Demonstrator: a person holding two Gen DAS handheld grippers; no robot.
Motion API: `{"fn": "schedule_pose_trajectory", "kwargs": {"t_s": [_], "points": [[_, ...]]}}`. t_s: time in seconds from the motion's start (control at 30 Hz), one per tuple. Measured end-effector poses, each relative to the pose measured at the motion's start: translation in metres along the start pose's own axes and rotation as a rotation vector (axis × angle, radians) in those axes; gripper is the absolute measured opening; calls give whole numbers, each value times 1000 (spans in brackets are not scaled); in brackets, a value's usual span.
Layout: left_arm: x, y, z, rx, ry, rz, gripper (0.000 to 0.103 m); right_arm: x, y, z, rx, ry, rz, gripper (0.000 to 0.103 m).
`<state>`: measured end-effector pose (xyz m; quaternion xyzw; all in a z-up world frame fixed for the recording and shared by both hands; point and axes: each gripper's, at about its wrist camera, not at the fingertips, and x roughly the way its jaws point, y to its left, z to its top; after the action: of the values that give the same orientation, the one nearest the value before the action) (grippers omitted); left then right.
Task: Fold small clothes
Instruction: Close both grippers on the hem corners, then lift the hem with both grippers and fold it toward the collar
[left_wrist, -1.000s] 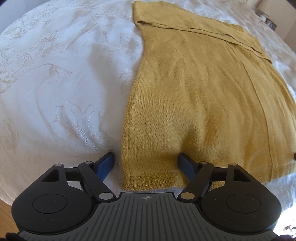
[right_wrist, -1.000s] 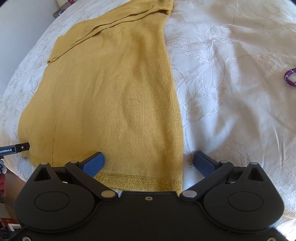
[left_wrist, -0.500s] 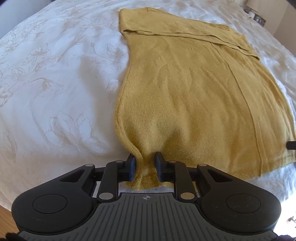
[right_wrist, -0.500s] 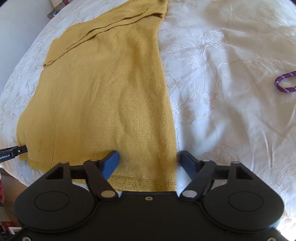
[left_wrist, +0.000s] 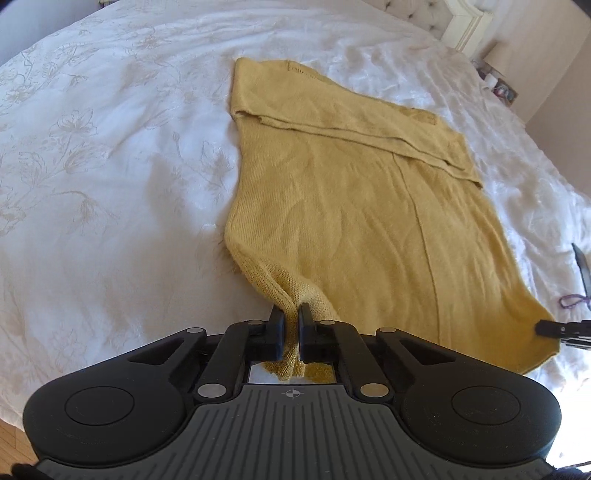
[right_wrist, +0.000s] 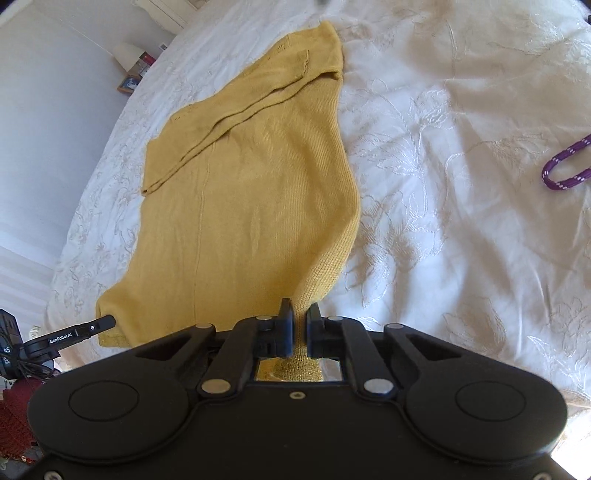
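Observation:
A mustard-yellow knitted sweater (left_wrist: 354, 206) lies flat on a white bed, its sleeves folded across the far end. My left gripper (left_wrist: 291, 317) is shut on the near left corner of its hem, and the cloth bunches up between the pads. In the right wrist view the same sweater (right_wrist: 251, 206) stretches away from my right gripper (right_wrist: 299, 319), which is shut on the near right corner of the hem. Both corners are lifted a little off the bed. The tip of the other gripper (right_wrist: 99, 325) shows at the left by the far hem corner.
The white bedspread (left_wrist: 110, 184) with a floral pattern spreads wide on both sides. A purple cord (right_wrist: 565, 166) lies on it at the right. A bedside table with small items (right_wrist: 133, 70) stands beyond the bed's far left edge. Wooden floor (left_wrist: 11, 435) shows below the near edge.
Both grippers went from open astride the hem to shut on its corners. Both then rose, pulling the corners up and bunching the cloth.

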<state>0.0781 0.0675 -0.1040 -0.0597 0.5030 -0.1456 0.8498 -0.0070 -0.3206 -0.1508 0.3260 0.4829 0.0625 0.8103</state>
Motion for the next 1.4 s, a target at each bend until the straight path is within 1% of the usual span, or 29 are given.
{"fn": "schedule_pose_trajectory", "kwargs": {"t_s": [0.17,0.33,0.5,0.67,0.8,0.97,1.1,1.3,1.33,1.4], "points": [[-11,-5,33,-39,-79,-40,7,-12,7,23,35,-72,43,13],[-13,-4,71,-64,-153,-68,7,-15,16,58,57,-139,74,13],[-7,4,113,-84,-213,-83,7,-10,22,104,94,-198,103,13],[8,14,156,-80,-252,-80,6,9,28,154,125,-244,108,13],[28,22,188,-88,-261,-79,6,35,31,197,147,-272,93,13],[56,27,221,-69,-253,-64,6,74,31,238,182,-260,48,13],[74,32,239,-79,-245,-59,6,99,32,258,193,-240,11,13],[115,42,261,-86,-192,-27,6,129,22,280,258,-215,-51,13],[120,43,263,-90,-182,-20,6,135,19,284,270,-206,-58,14],[133,49,267,-112,-153,-5,7,144,15,288,286,-192,-73,18]]}}
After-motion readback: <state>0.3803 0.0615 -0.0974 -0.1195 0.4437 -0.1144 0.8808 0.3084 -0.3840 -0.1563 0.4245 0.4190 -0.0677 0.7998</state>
